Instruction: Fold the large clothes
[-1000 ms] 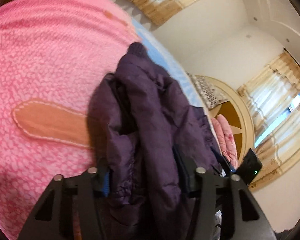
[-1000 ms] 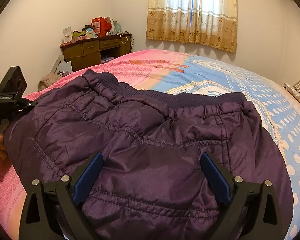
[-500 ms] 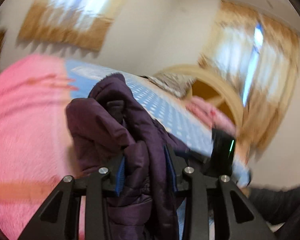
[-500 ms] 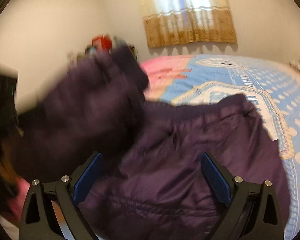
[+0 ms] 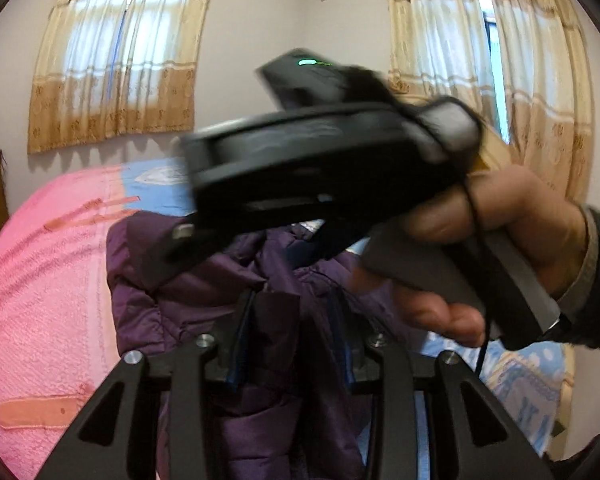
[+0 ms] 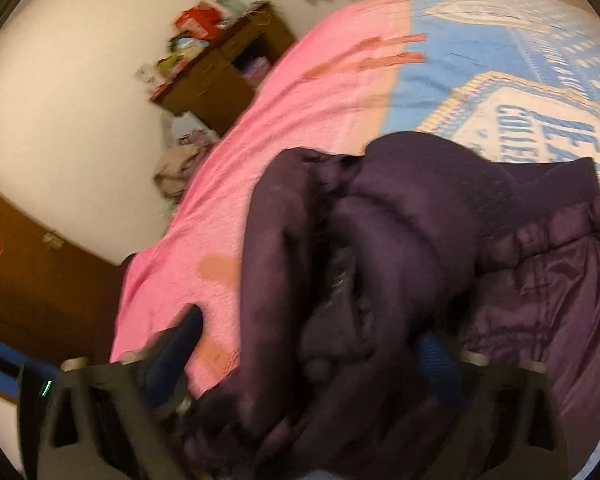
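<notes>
left tongs [image 5: 290,334], low in the frame's middle, pinch a bunched fold of the purple padded jacket [image 5: 204,292], their jaws easing apart slightly. right tongs [image 6: 304,344], at the bottom of their own frame, are closing with a thick gather of the same jacket between the blue pads [image 6: 180,344]. the jacket lies heaped on the bed [image 6: 284,120], over its pink half at left, the blue half at upper right.

Home bedroom, pink and blue bedspread [image 5: 40,280], curtained windows [image 5: 116,80], cluttered wooden dresser [image 6: 224,72]
</notes>
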A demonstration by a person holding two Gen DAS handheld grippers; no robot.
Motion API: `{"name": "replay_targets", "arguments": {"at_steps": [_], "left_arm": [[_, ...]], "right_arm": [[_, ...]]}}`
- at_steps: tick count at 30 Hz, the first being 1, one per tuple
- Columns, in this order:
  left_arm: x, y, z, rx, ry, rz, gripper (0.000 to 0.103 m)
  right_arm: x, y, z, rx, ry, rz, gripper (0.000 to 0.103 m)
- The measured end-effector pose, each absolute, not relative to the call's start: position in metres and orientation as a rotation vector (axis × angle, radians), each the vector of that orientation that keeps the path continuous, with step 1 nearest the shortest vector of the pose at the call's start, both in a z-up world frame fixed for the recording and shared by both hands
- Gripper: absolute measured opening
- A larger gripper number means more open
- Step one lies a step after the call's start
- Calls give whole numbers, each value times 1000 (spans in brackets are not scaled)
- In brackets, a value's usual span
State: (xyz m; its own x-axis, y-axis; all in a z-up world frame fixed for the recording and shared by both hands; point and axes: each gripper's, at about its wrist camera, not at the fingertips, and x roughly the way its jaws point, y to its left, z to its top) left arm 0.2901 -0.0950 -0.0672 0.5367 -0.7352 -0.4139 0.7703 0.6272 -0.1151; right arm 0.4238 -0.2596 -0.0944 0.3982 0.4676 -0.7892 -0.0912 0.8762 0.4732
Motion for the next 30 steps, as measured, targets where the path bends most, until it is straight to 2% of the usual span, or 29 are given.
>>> {"name": "replay_targets", "arguments": {"at_steps": [1,4,5,6,8,12,16,19,27,29,30], "left_arm": [[290,-95,-66,101,444,-872,42],[283,-77,-46,77,407,-838,43],[277,-65,-33,43,377,-834,56],[271,-52,-21,11,346,-825,79],[261,-28,-2,-39,254,-805,98],[278,-8,6,-25,242,-721,100],[322,-20,-22,-36,349,-674,99],[330,-37,-35,-181,404,-788,99],[314,-145,-35,41,439,-816,98],[313,-174,-52,137,472,-811,98],[310,-181,-57,173,472,-806,98]], "right_arm": [[428,-262,-95,390,1120,383,33],[426,-261,-83,296,1094,406,26],[425,-262,-77,276,1087,410,25],[420,-262,-75,265,1079,410,24],[414,-267,-62,227,1034,420,23],[400,-286,-36,213,982,432,22],[387,-317,-15,208,945,436,22],[380,-346,-11,214,938,410,22],[379,-437,-56,321,963,332,23],[380,-453,-76,376,972,314,25],[380,-464,-90,414,974,302,30]]}}
